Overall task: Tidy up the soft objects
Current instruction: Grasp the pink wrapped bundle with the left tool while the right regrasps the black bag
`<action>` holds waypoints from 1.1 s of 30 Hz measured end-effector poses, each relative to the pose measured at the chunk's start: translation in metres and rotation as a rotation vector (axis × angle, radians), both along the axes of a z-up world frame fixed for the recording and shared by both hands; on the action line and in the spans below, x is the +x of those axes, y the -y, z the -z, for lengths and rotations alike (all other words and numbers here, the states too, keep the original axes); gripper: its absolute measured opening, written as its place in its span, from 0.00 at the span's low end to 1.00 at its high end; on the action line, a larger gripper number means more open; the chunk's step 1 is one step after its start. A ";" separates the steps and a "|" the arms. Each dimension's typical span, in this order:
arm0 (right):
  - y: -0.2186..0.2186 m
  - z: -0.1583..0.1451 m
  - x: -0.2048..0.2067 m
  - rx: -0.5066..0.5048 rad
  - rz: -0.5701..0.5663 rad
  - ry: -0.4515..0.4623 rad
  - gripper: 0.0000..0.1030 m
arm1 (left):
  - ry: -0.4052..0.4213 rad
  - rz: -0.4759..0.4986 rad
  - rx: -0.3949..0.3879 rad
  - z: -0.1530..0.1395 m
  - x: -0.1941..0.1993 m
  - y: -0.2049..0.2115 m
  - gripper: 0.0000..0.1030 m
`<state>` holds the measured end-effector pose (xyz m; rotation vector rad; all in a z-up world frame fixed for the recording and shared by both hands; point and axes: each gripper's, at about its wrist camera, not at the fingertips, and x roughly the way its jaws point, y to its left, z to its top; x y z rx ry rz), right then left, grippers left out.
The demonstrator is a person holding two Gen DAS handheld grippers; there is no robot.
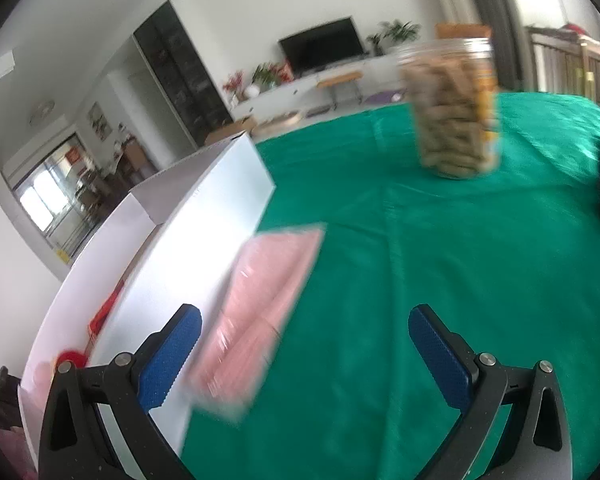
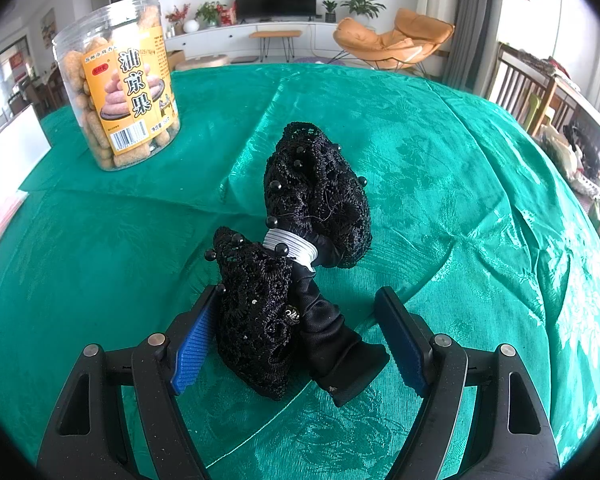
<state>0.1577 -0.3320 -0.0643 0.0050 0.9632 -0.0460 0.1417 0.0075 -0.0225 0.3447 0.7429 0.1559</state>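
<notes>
Right tongs [image 2: 300, 332], wide apart, straddling the near end of a black lace hair bow [image 2: 296, 256] that lies on the tabletop [image 2: 460, 184]. The left blue pad [image 2: 194, 344] touches or nearly touches the lace lobe; the right pad stands clear of the bow's satin tail, so nothing is pinched. The bow carries small black beads and a silver-wound band at its waist; its far lobe points away toward the room. A clear plastic jar [image 2: 118, 80] of fried snacks with a yellow label stands upright, well apart from the bow, at the far left of the green cloth.

Left tongs [image 1: 304, 356], likewise spread and empty, above the green tabletop [image 1: 440, 280]. A pink flat packet [image 1: 256, 316], blurred, sits between the pads, nearer the left one, just beside the wall of a white open box [image 1: 204, 220]; whether it rests on the cloth or leans on the box cannot be told. Red items [image 1: 100, 316] show inside the box. The same jar [image 1: 452, 108] appears blurred at the far right.
</notes>
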 end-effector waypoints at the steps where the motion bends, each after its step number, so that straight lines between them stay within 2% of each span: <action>1: 0.000 0.000 0.000 0.000 0.000 0.000 0.78 | -0.038 -0.018 -0.008 0.002 0.016 -0.008 1.00; 3: 0.000 0.000 0.000 0.001 0.000 0.000 0.78 | -0.115 -0.062 -0.046 0.011 0.044 -0.025 1.00; 4: 0.000 0.000 0.000 0.000 0.000 0.000 0.78 | -0.176 -0.104 -0.090 0.019 0.061 -0.038 1.00; 6: 0.000 0.000 0.000 0.001 0.000 0.000 0.78 | -0.238 -0.169 -0.161 0.029 0.078 -0.057 0.99; 9: 0.000 0.000 0.000 0.001 0.000 0.000 0.78 | -0.247 -0.170 -0.149 0.032 0.087 -0.055 0.98; 11: 0.000 0.000 0.000 0.001 0.000 0.000 0.78 | -0.287 -0.193 -0.159 0.039 0.095 -0.056 1.00; 13: 0.000 0.000 0.000 0.001 0.000 0.000 0.78 | -0.304 -0.238 -0.270 0.040 0.101 -0.069 1.00; 15: 0.000 0.000 0.000 0.001 0.000 0.000 0.78 | -0.364 -0.280 -0.390 0.042 0.106 -0.078 1.00; 16: 0.000 0.000 0.000 0.002 0.000 0.000 0.78 | -0.373 -0.270 -0.442 0.039 0.104 -0.079 1.00; 18: 0.000 0.000 0.000 0.001 0.000 0.000 0.78 | -0.398 -0.123 -0.582 0.033 0.094 -0.069 1.00; 19: 0.000 0.001 0.000 0.001 0.000 0.000 0.78 | -0.412 -0.079 -0.611 0.031 0.090 -0.065 1.00; 21: 0.000 0.000 0.000 0.001 0.000 0.000 0.78 | -0.398 -0.053 -0.631 0.026 0.088 -0.066 1.00; 23: 0.000 0.000 0.001 0.001 0.000 0.000 0.78 | -0.370 -0.072 -0.638 0.024 0.087 -0.076 1.00; 27: 0.000 0.000 0.000 0.002 0.000 0.000 0.78 | -0.407 -0.125 -0.656 0.038 0.082 -0.096 1.00; 28: 0.000 0.000 0.000 0.002 -0.001 0.000 0.78 | -0.399 -0.109 -0.625 0.038 0.074 -0.094 1.00; 31: 0.000 0.000 0.000 0.005 0.000 0.000 0.78 | -0.436 -0.067 -0.468 0.046 0.072 -0.070 1.00; 33: 0.004 -0.001 -0.001 0.038 -0.003 0.004 0.78 | -0.428 -0.047 -0.365 0.050 0.073 -0.060 0.94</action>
